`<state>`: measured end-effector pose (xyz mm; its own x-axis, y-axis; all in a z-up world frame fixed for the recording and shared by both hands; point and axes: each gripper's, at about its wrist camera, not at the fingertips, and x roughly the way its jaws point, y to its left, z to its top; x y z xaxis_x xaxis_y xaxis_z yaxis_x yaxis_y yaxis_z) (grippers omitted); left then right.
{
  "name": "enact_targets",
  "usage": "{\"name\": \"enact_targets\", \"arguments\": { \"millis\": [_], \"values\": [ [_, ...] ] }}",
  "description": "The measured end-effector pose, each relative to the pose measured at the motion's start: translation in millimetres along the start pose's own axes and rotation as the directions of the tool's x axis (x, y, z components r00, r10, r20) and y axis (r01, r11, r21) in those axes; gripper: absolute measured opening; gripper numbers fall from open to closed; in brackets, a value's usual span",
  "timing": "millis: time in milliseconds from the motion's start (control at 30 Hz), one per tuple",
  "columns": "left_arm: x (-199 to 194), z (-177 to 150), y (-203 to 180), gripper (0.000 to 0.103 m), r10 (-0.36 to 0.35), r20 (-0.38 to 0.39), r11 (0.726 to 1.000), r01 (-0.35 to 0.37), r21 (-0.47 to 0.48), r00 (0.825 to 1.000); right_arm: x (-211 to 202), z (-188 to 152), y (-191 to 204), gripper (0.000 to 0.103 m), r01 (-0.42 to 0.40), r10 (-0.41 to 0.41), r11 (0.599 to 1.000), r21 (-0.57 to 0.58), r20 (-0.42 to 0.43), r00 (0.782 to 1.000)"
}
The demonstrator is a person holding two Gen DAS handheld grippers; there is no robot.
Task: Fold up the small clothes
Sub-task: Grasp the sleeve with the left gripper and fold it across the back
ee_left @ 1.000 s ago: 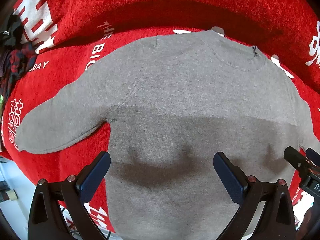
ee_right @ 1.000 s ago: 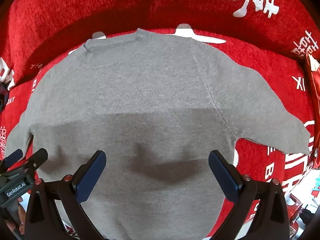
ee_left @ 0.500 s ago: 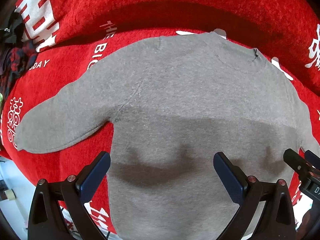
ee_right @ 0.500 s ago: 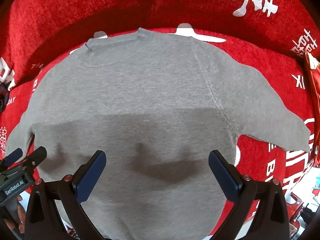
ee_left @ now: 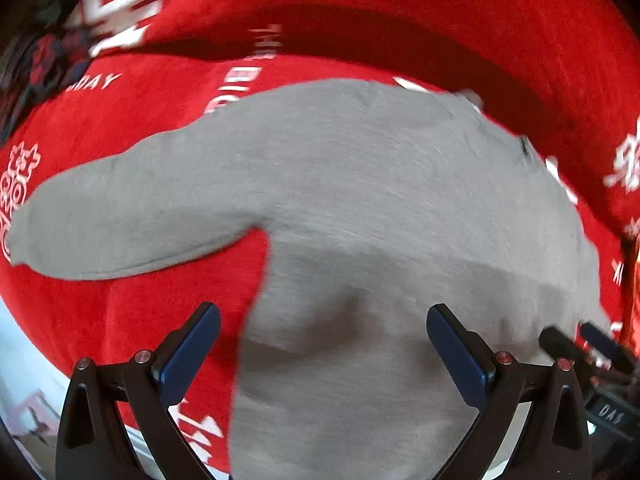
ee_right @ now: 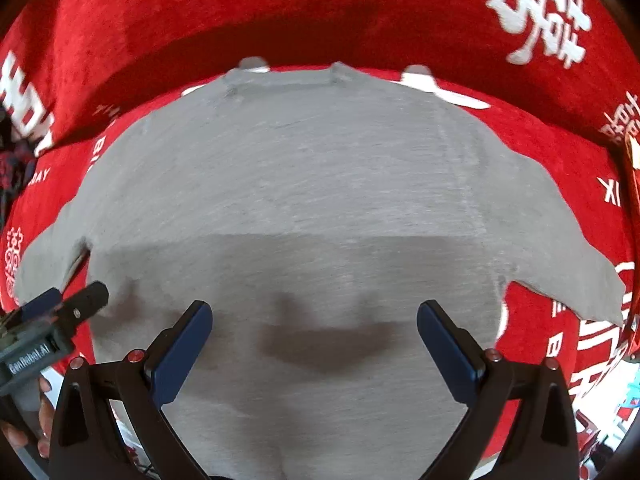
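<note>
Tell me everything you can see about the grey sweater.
The grey sweater is a plain, soft-looking knit with a ribbed crew neck at the far end and long sleeves. It lies unfolded and flat on the red blanket, both sleeves angled outward and its hem toward the cameras. The left gripper and right gripper are open above its lower body, shading it; contact is not visible.

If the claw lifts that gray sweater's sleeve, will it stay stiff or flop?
The gray sweater would probably flop: it lies limp and flat on the red blanket. Its sleeve would likely dangle; the knit looks soft.
</note>
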<state>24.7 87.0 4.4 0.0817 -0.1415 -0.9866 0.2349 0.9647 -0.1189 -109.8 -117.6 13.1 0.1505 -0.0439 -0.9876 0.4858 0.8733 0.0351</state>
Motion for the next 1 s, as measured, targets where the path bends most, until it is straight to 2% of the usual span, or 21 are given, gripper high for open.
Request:
{"name": "enact_targets", "arguments": {
  "millis": [200, 300, 400, 500, 533, 600, 667, 733, 800, 833, 900, 933, 967, 1000],
  "values": [
    [-4, -3, 93, 0.103, -0.056, 0.099, 0.983, 0.071, -0.166, 0.994, 7, -6, 41, 0.102, -0.028, 0.027, 0.997, -0.074, -0.015, 1.0],
    [4, -12, 148, 0.103, -0.088, 0.135, 0.948, 0.124, -0.293, 0.987, 14, -10, 63, 0.102, -0.048, 0.045, 0.993, -0.11, -0.029, 0.999],
    [26, -19, 194, 0.103, -0.166, 0.169, 0.89, 0.221, -0.398, 0.972, 21, -15, 84, 0.102, -0.069, 0.063, 0.988, -0.137, -0.048, 0.997],
    [47, -21, 214, 0.103, -0.246, 0.188, 0.835, 0.307, -0.456, 0.951, 25, -19, 101, 0.102, -0.083, 0.074, 0.983, -0.162, -0.058, 0.996],
    [58, -19, 219, 0.103, -0.287, 0.2, 0.802, 0.349, -0.484, 0.937, 26, -20, 106, 0.102, -0.085, 0.076, 0.982, -0.171, -0.06, 0.995],
    [62, -17, 225, 0.103, -0.303, 0.246, 0.777, 0.388, -0.496, 0.921, 28, -21, 115, 0.102, -0.092, 0.081, 0.979, -0.184, -0.068, 0.994],
    [65, -11, 231, 0.103, -0.351, 0.297, 0.72, 0.459, -0.521, 0.888, 28, -23, 122, 0.102, -0.099, 0.086, 0.976, -0.193, -0.075, 0.993],
    [61, -4, 235, 0.103, -0.353, 0.351, 0.687, 0.495, -0.532, 0.867, 28, -24, 128, 0.102, -0.103, 0.088, 0.974, -0.202, -0.084, 0.993],
    [53, 1, 240, 0.103, -0.319, 0.39, 0.691, 0.493, -0.528, 0.864, 27, -27, 133, 0.102, -0.106, 0.089, 0.972, -0.212, -0.089, 0.992],
    [43, 6, 245, 0.103, -0.258, 0.41, 0.711, 0.459, -0.532, 0.875, 27, -28, 136, 0.102, -0.104, 0.086, 0.971, -0.217, -0.09, 0.992],
    [33, 6, 254, 0.1, -0.177, 0.431, 0.731, 0.411, -0.545, 0.885, 27, -30, 138, 0.102, -0.098, 0.079, 0.969, -0.226, -0.089, 0.993],
    [29, 4, 264, 0.086, -0.135, 0.433, 0.733, 0.384, -0.561, 0.891, 26, -32, 138, 0.102, -0.092, 0.074, 0.969, -0.228, -0.086, 0.994],
    [30, 4, 271, 0.07, -0.123, 0.422, 0.731, 0.37, -0.574, 0.898, 26, -33, 138, 0.102, -0.088, 0.071, 0.97, -0.227, -0.084, 0.994],
    [30, 2, 277, 0.063, -0.121, 0.422, 0.727, 0.369, -0.579, 0.899, 26, -35, 137, 0.102, -0.087, 0.07, 0.971, -0.221, -0.084, 0.994]
  ]
}}
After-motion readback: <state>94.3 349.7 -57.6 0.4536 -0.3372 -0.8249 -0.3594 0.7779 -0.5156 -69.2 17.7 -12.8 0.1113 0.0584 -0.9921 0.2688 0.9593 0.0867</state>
